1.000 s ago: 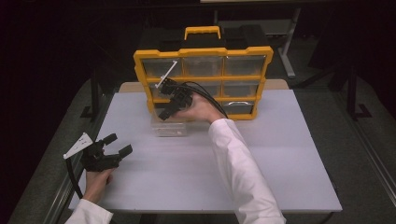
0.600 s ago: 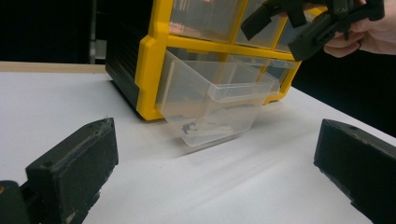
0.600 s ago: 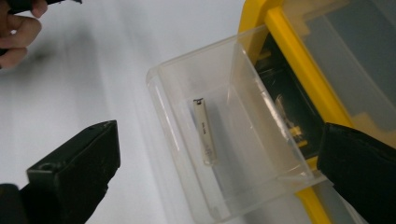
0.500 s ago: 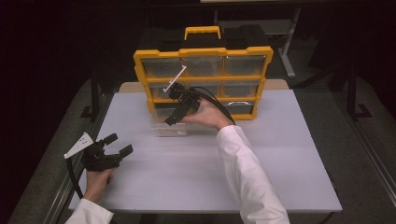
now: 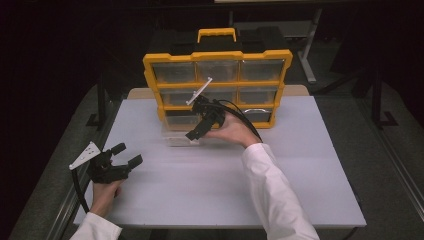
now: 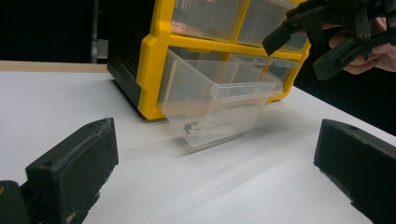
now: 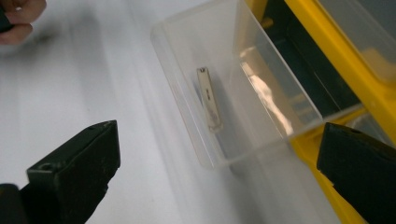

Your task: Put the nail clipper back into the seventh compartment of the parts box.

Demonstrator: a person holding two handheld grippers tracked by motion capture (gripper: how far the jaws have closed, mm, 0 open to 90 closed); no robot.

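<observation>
A small part lies in the drawer before the organizer.

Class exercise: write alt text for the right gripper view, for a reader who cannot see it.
A clear plastic drawer, pulled out of a yellow organizer, holds one small pale flat piece. The right gripper has its two black jaws wide apart in front of the drawer, above the white table.
</observation>
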